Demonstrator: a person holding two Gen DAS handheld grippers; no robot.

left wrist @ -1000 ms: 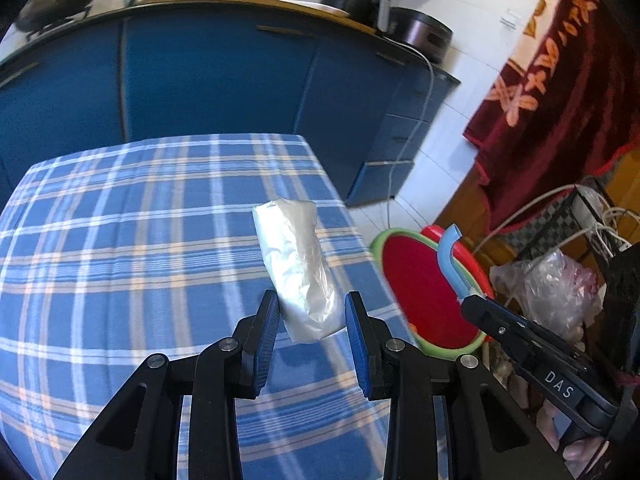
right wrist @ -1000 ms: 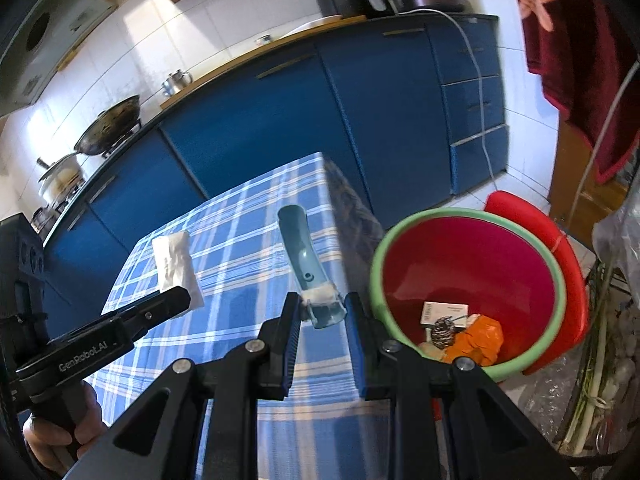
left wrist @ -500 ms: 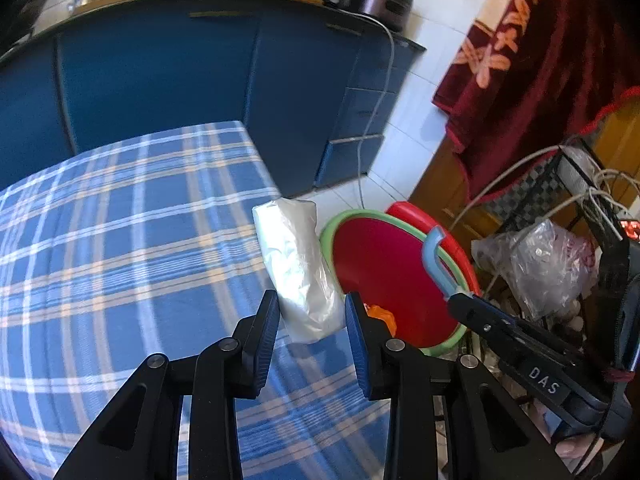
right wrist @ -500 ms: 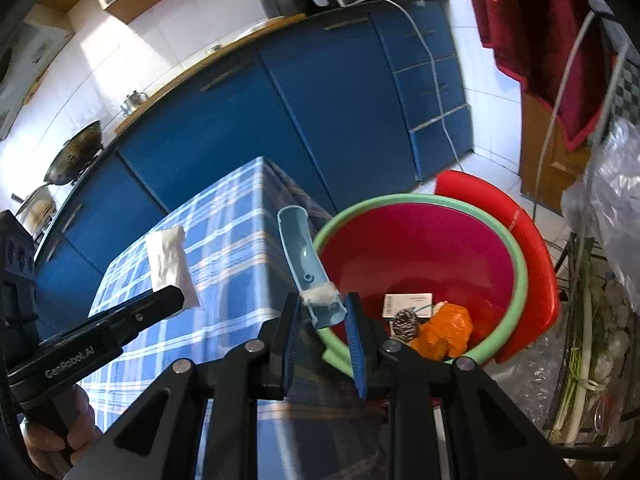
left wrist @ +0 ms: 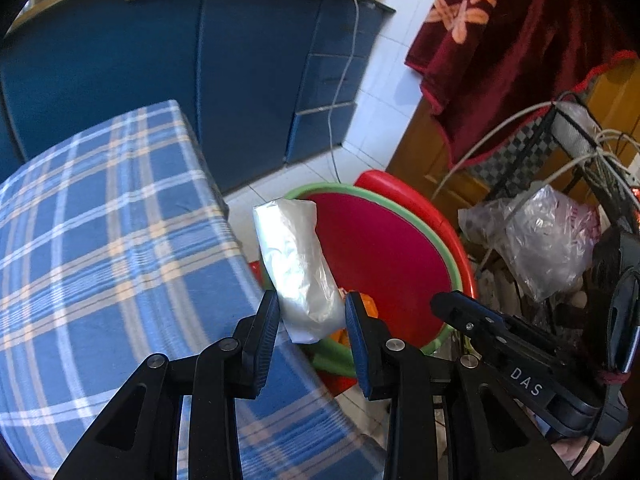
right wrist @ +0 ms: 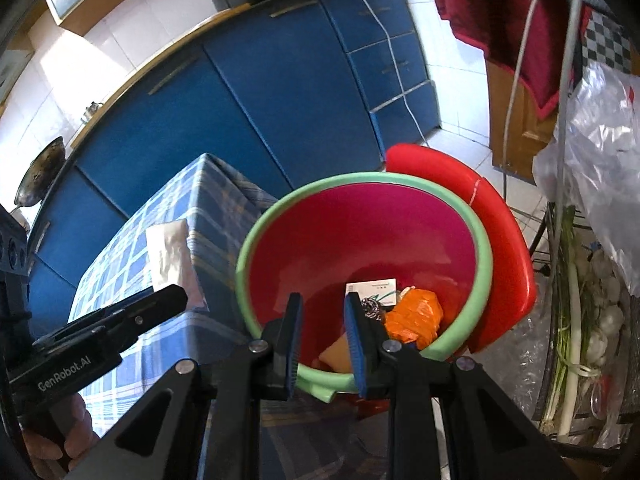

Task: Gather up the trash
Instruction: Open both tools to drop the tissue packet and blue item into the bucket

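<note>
Plaid tablecloth (left wrist: 100, 240), soft and blue with pale stripes, fills the left. Just past its edge our left gripper (left wrist: 310, 320) pinches a silvery, crinkled plastic packet (left wrist: 298, 264) by its lower end. It is held up by the near rim of the bin (left wrist: 384, 256), a round red tub with a smooth green lip, standing on the floor beside the table. A crumpled orange wrapper (right wrist: 414, 316) and a white card (right wrist: 372, 288) lie inside. Our right gripper (right wrist: 322, 340) hovers above it, jaws close together with nothing between them. We judge this the drop-off step. Next, the packet should be carried fully over the opening and the left jaws spread.
</note>
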